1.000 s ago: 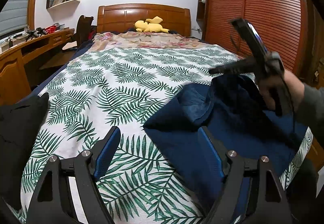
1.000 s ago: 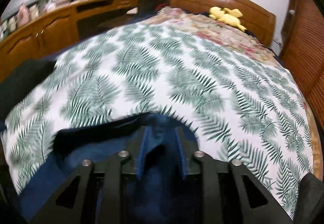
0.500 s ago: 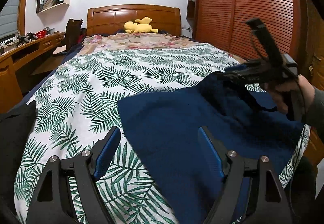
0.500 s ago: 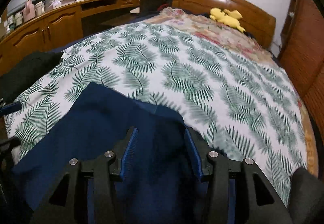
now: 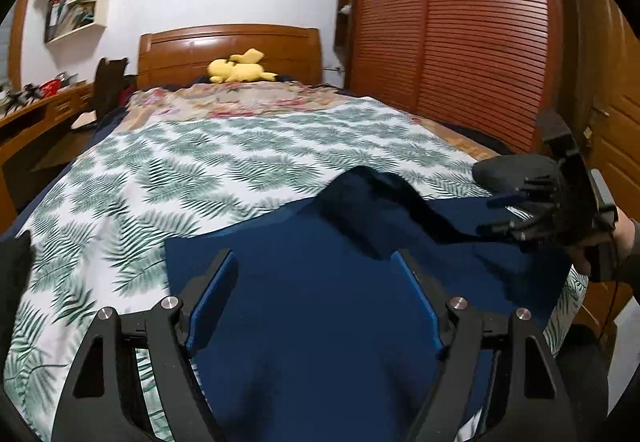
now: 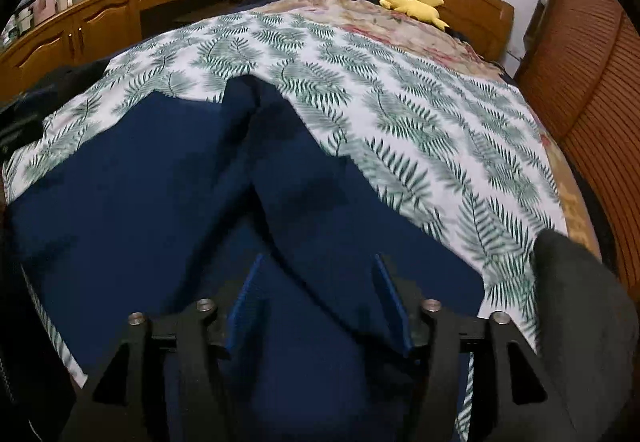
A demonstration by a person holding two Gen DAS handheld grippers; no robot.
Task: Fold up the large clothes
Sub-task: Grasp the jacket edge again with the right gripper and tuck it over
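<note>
A large navy blue garment [image 5: 320,282] lies spread on the near end of the fern-print bedspread [image 5: 200,170]; it also shows in the right wrist view [image 6: 160,182]. A raised fold of it [image 5: 372,194] stands near the middle. My left gripper [image 5: 316,302] is open and empty above the cloth. My right gripper [image 6: 316,298] is open over the garment, with cloth between and under its fingers. It shows from outside at the right of the left wrist view [image 5: 520,210].
A yellow plush toy [image 5: 240,70] lies by the wooden headboard [image 5: 228,42]. A wooden desk with clutter [image 6: 100,2] runs along the left. A slatted wardrobe [image 5: 460,22] stands on the right. Dark clothes lie at the bed's left edge [image 6: 24,114] and its near right corner [image 6: 580,302].
My right gripper opened and let go of the navy garment, which went from bunched to spread flat on the bed. Both grippers drew back towards the foot of the bed.
</note>
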